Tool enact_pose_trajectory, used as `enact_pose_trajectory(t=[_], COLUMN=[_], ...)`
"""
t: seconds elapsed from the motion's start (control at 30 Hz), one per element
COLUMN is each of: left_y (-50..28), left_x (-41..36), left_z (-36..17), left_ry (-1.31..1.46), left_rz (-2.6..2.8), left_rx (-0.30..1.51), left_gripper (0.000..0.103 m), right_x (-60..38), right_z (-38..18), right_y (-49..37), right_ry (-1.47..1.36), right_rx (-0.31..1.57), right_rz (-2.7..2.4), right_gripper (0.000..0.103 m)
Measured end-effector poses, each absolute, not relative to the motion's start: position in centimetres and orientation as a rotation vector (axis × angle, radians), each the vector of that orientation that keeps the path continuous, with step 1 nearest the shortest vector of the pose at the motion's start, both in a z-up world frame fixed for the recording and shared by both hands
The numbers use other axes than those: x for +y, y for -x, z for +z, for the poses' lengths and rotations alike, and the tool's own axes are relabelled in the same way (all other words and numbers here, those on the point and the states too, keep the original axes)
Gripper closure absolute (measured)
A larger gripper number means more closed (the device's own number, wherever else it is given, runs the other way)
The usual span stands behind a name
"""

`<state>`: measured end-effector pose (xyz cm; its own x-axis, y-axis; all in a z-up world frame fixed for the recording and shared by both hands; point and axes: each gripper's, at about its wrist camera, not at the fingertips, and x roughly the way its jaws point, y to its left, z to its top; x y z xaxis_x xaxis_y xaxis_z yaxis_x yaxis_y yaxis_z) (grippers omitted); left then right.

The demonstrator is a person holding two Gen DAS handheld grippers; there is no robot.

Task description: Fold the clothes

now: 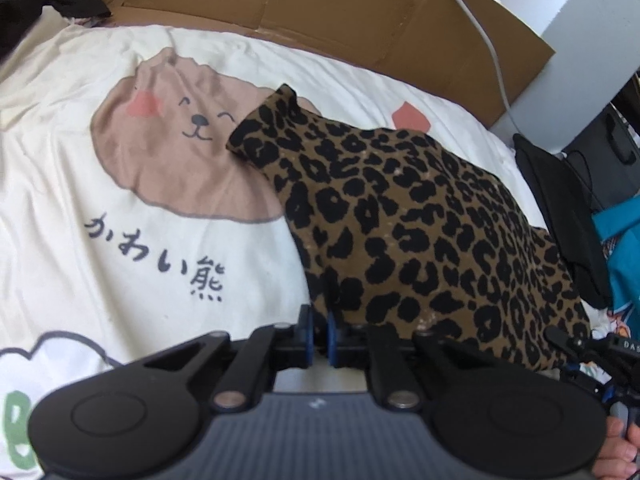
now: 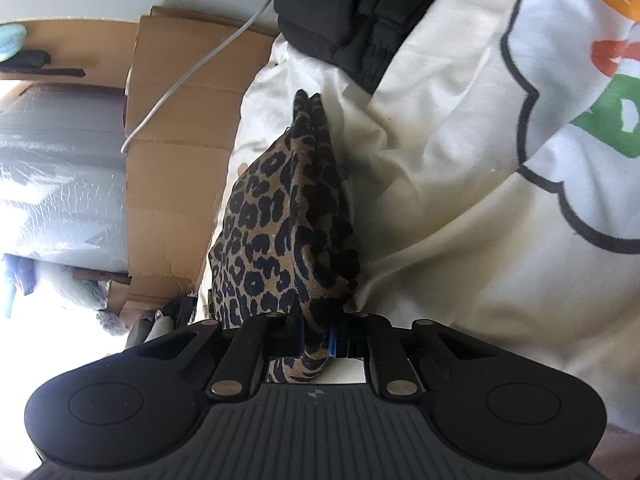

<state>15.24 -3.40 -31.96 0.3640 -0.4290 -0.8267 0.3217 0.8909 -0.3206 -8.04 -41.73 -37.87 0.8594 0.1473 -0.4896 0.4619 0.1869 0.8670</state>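
Observation:
A leopard-print garment [image 1: 420,216] in brown and black lies lifted over the cream bedsheet [image 1: 100,264], stretching from my left gripper toward the far right. My left gripper [image 1: 319,334] is shut on the garment's near edge, its blue pads pinching the cloth. In the right wrist view the same leopard-print garment [image 2: 280,220] hangs bunched and folded lengthwise, and my right gripper [image 2: 316,338] is shut on it, with a tuck of cloth pulled in behind the pads. My right gripper also shows at the left wrist view's right edge, holding the garment's other corner.
The bedsheet carries a brown bear print [image 1: 172,148] with dark lettering. Flattened cardboard [image 1: 320,4] lines the far side of the bed, with a white cable [image 1: 480,28] across it. Black clothing [image 2: 360,12] lies on the sheet; a black bag [image 1: 560,208] sits at the right.

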Motion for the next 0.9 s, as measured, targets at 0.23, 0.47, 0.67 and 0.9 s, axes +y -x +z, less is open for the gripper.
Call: enact_pose_trajectory(t=[0.23, 0.47, 0.67, 0.9], left_y=[-15.5, -14.3, -12.2, -9.1], left_x=[-3.2, -2.6, -1.1, -0.5], left_z=[-29.0, -27.2, -26.4, -25.9], left_ry=[0.051, 0.016, 0.001, -0.007], left_rz=[-0.455, -0.404, -0.367, -0.315], left_rx=[1.088, 1.098, 1.124, 1.161], left_gripper=[0.098, 0.098, 0.098, 0.098], right_x=[-40.9, -39.5, -38.3, -37.5], right_z=[-36.9, -36.5, -36.2, -35.2], right_y=[7.7, 7.7, 8.3, 8.7], right_ry=[-1.338, -1.315, -1.297, -1.204], right_rx=[0.585, 0.640, 0.671, 0.743], right_rz=[-0.183, -0.134, -0.108, -0.091], right_gripper=[0.095, 0.095, 0.095, 0.095])
